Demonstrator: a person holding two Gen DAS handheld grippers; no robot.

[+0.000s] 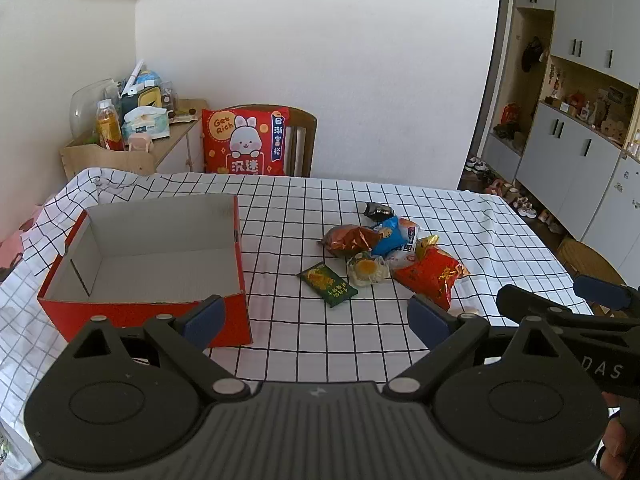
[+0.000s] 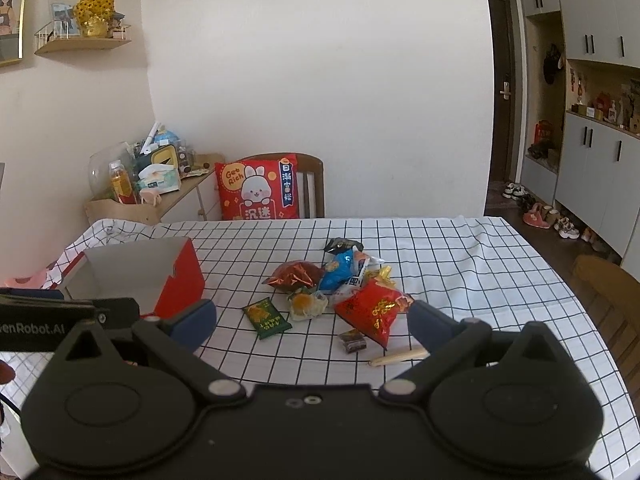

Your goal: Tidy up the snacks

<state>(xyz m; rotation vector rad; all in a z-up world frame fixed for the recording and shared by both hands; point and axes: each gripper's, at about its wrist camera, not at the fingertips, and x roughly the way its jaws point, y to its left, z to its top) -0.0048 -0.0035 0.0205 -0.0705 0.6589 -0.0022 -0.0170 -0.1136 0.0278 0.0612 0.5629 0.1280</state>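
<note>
An empty red box with a white inside stands on the checked tablecloth at the left; it also shows in the right wrist view. A heap of snacks lies to its right: a green packet, a yellow-centred pastry, a red bag, a blue bag, a brown-red bag and a dark packet. A small dark sweet and a pale stick lie nearest. My left gripper is open and empty before the box. My right gripper is open and empty before the heap.
A wooden chair with a red rabbit cushion stands at the table's far edge. A cluttered side shelf is at the back left. Another chair stands at the right edge. Cabinets and shoes line the right wall.
</note>
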